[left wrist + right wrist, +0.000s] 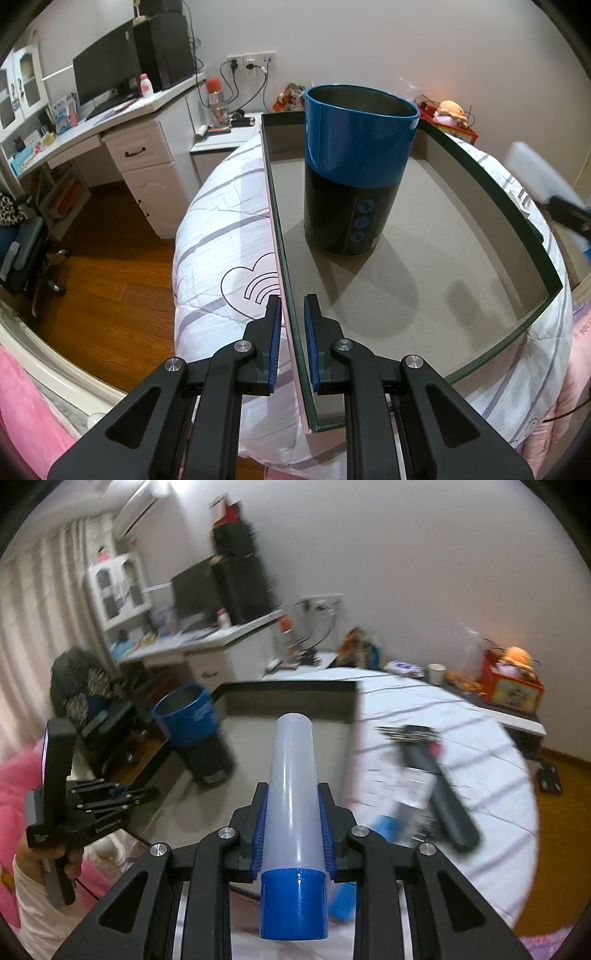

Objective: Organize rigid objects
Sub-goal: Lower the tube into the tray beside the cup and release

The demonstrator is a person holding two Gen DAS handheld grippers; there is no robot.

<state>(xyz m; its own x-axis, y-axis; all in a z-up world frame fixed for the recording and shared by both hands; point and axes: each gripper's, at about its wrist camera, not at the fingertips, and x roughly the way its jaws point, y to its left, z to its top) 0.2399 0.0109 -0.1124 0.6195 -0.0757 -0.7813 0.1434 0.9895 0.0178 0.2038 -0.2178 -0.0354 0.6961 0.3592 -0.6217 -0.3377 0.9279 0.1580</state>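
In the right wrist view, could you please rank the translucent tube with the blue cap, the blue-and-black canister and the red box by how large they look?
1. Translucent tube, clamped in the right gripper; nearness to the camera inflates it.
2. Blue-and-black canister, standing in the shallow box.
3. Red box, far off, so its true size stays unsure.

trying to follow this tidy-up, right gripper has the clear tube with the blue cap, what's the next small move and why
Probably carry the tube forward and left, over the open blue canister standing in the box, then lower it in. The right gripper already clamps the tube, the canister's mouth is open, and the left gripper is pinching the box wall, seemingly steadying it.
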